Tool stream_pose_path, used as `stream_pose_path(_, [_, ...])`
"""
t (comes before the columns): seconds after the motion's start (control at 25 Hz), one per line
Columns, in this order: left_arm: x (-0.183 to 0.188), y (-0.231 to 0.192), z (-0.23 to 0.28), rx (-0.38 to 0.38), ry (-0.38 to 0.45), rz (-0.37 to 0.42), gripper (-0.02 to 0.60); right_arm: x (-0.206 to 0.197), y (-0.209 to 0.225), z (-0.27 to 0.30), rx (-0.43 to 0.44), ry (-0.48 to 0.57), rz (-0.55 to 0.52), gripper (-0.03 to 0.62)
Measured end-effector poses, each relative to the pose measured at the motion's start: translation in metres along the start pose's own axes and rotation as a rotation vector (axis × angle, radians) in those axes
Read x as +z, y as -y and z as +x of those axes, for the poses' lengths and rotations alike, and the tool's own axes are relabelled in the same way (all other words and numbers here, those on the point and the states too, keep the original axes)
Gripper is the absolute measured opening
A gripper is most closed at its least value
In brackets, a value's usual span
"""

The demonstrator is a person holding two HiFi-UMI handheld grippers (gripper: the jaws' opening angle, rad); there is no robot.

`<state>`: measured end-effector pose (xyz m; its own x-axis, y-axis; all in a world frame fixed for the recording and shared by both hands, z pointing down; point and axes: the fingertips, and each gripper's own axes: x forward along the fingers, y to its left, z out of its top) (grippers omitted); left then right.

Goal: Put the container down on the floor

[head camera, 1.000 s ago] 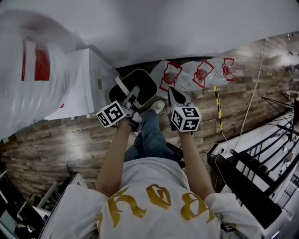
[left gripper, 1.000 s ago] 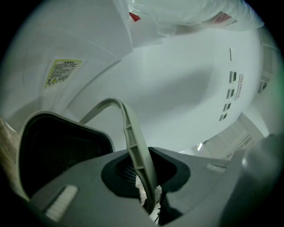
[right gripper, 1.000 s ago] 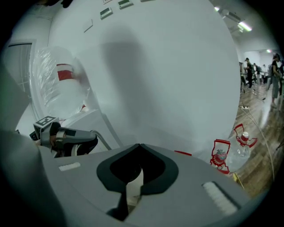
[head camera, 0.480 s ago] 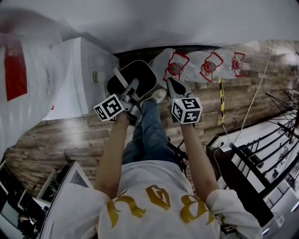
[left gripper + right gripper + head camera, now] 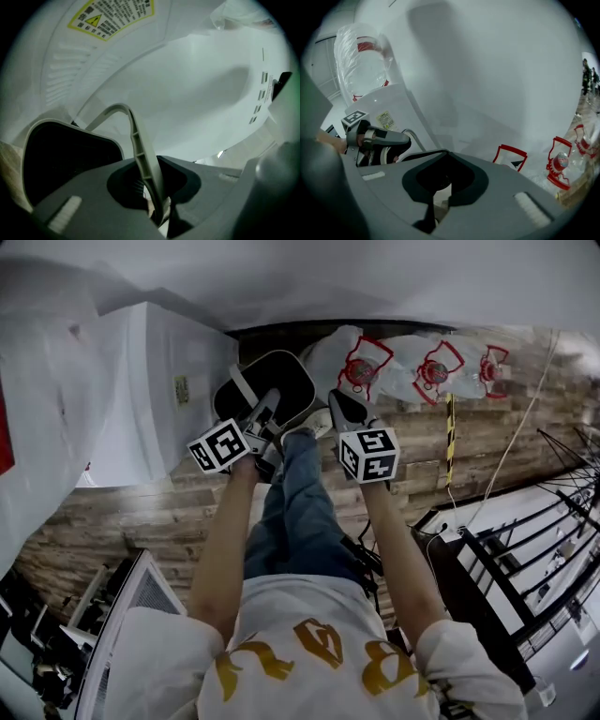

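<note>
At the left stands a white appliance (image 5: 141, 381), and just beside it is the black container (image 5: 272, 381) with a pale rim, over the wooden floor (image 5: 141, 521) close to the wall; I cannot tell if it touches the floor. The left gripper (image 5: 267, 423) has its jaws closed tight on the thin grey handle (image 5: 140, 150) of the container, which rises between them. To the right, the right gripper (image 5: 342, 409) has its jaws closed together with nothing in them, and further right lie clear bags (image 5: 427, 371) with red print.
</note>
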<state>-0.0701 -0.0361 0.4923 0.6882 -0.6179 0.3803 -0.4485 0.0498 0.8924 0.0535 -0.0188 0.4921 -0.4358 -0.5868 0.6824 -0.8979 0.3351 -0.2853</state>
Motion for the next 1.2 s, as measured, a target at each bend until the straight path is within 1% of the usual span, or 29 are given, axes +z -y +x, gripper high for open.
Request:
stream_pose_path(0.2, [-0.003, -0.019, 0.011, 0.014, 0.002, 0.007, 0.055, -0.012, -0.006, 0.017, 0.054, -0.024, 0.001, 0.023])
stream_pose_path(0.32, [-0.006, -0.036, 0.02, 0.031, -0.014, 0.02, 0.054, -0.022, -0.009, 0.03, 0.086, -0.046, -0.011, 0.023])
stream_pose_path(0.52, [-0.014, -0.053, 0.029, 0.05, -0.033, 0.043, 0.054, -0.035, -0.011, 0.044, 0.114, -0.068, -0.027, 0.023])
stream_pose_path(0.72, [-0.017, -0.082, 0.042, 0.068, -0.043, 0.029, 0.054, -0.05, -0.014, 0.069, 0.157, -0.091, -0.024, 0.023])
stream_pose_path(0.92, [-0.022, -0.11, 0.059, 0.081, -0.058, 0.035, 0.052, -0.07, -0.009, 0.097, 0.166, -0.126, -0.039, 0.023])
stream_pose_path(1.08, [-0.025, -0.136, 0.077, 0.111, -0.072, 0.054, 0.052, -0.081, -0.001, 0.118, 0.155, -0.152, -0.047, 0.023])
stream_pose_path(1.2, [-0.028, -0.156, 0.087, 0.129, -0.08, 0.057, 0.051, -0.089, -0.001, 0.13, 0.168, -0.16, -0.034, 0.023])
